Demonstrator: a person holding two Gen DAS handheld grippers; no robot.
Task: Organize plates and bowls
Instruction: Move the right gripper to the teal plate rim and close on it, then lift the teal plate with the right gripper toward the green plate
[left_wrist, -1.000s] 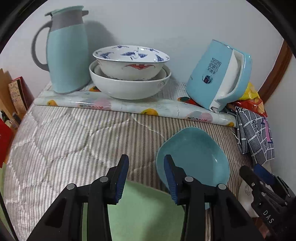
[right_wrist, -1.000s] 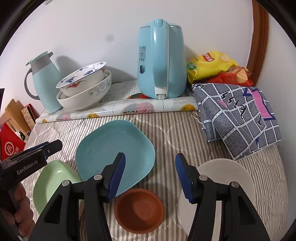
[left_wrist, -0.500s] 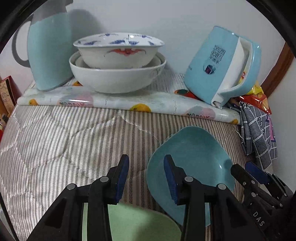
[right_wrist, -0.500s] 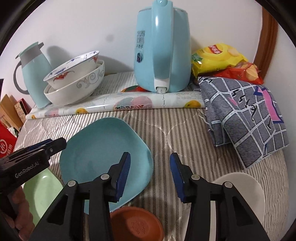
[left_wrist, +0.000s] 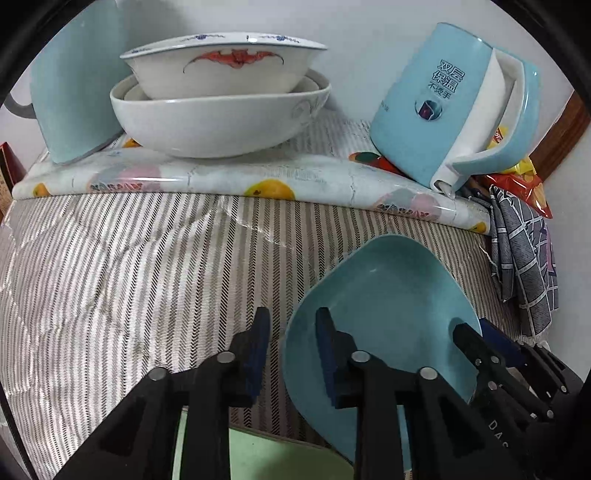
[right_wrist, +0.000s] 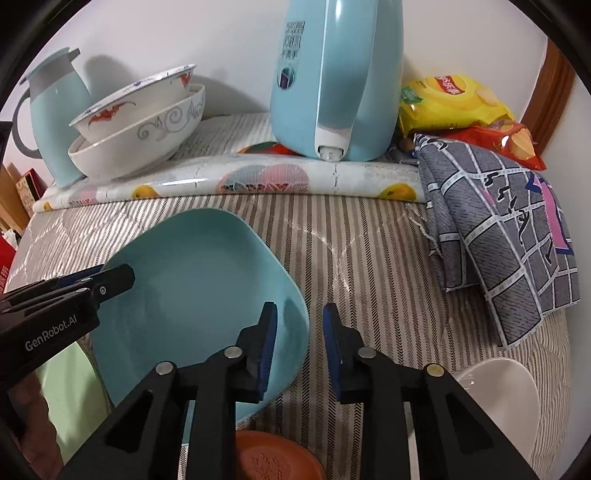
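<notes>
Right now your open room is the striped surface ahead and to the left of the teal plate, bare cloth up to the rolled fruit-print mat that crosses the back. Your left gripper straddles the plate's left rim, one jaw outside on the cloth and one inside the plate, and your right gripper does the same on the opposite rim; both pairs of jaws are closing but still stand apart from the rim, so nothing is clamped. That plate is a rounded-square dish with a raised lip, lying in the middle of the surface. A green plate lies just beside it at the near left, a small terracotta dish sits at the near edge under your right gripper, and a white plate lies near right. At the back, a painted bowl nests in a larger white bowl with a teal thermos jug beside them. To the right stand a light-blue kettle, a grey checked cloth and crisp packets, which crowd the right edge.
</notes>
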